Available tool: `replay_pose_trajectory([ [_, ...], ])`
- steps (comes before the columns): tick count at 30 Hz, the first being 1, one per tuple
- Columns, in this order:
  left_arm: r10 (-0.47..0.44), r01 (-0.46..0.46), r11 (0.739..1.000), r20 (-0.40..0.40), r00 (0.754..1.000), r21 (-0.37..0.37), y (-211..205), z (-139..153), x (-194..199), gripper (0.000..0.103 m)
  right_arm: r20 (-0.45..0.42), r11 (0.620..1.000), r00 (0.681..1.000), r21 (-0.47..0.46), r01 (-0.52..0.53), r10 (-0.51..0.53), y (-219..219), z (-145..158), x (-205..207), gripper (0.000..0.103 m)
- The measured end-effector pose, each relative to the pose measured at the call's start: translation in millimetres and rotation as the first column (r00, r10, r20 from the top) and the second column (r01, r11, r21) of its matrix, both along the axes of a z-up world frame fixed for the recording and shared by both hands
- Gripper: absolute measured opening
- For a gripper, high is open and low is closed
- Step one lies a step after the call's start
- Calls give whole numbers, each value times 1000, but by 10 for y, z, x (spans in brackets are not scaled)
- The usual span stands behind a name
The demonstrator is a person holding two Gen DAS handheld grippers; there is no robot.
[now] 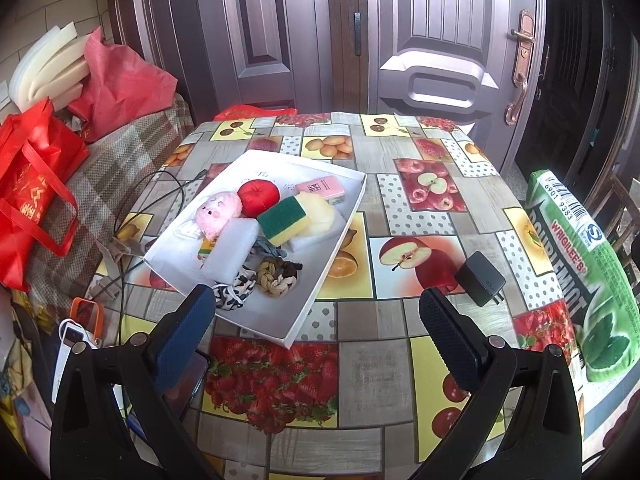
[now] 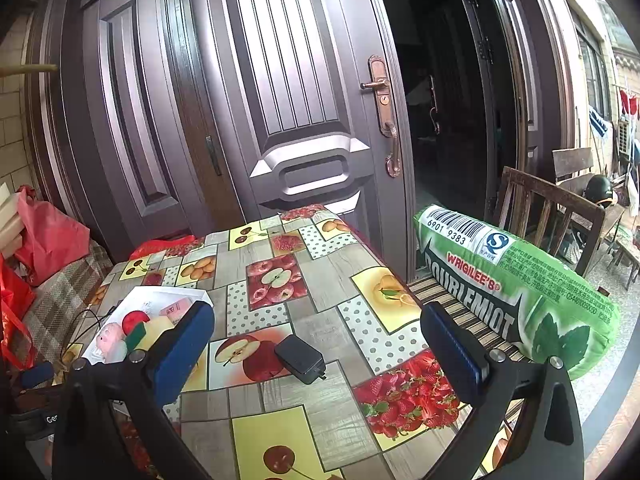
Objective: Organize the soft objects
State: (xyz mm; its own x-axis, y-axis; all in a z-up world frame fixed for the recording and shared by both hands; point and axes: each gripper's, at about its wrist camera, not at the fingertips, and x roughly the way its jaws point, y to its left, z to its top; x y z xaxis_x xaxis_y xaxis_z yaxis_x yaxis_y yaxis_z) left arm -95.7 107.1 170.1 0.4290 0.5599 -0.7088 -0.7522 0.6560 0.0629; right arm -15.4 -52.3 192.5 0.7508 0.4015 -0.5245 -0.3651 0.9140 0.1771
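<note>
A white tray point(image 1: 344, 178) lies on the fruit-patterned table, left of centre. It holds a pink plush point(image 1: 218, 212), a red plush apple point(image 1: 258, 198), a green-and-yellow sponge point(image 1: 282, 220), a pale yellow sponge point(image 1: 318, 210), a pink packet point(image 1: 320, 189), a white foam block point(image 1: 234, 252), a braided hair tie point(image 1: 276, 278) and a black-and-white scrunchie point(image 1: 232, 292). My left gripper point(image 1: 316, 312) is open and empty just in front of the tray. My right gripper point(image 2: 318, 332) is open and empty over the table's right half. The tray also shows in the right wrist view point(image 2: 160, 294).
A black charger point(image 1: 480, 278) lies right of the tray, also in the right wrist view point(image 2: 300, 358). A big green gum-shaped pillow point(image 2: 516, 288) rests on a wooden chair point(image 2: 560, 208) at the table's right edge. Red bags point(image 1: 32, 184) and cables point(image 1: 152, 196) sit to the left. Doors point(image 1: 420, 40) stand behind.
</note>
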Motion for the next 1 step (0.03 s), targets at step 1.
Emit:
replay_pose_trajectory([
  [1,1,-1,1000,1,1000,-3,11,-6,9,103,-2,1000,1000,-1,2,-2,-1,-9,14,103],
])
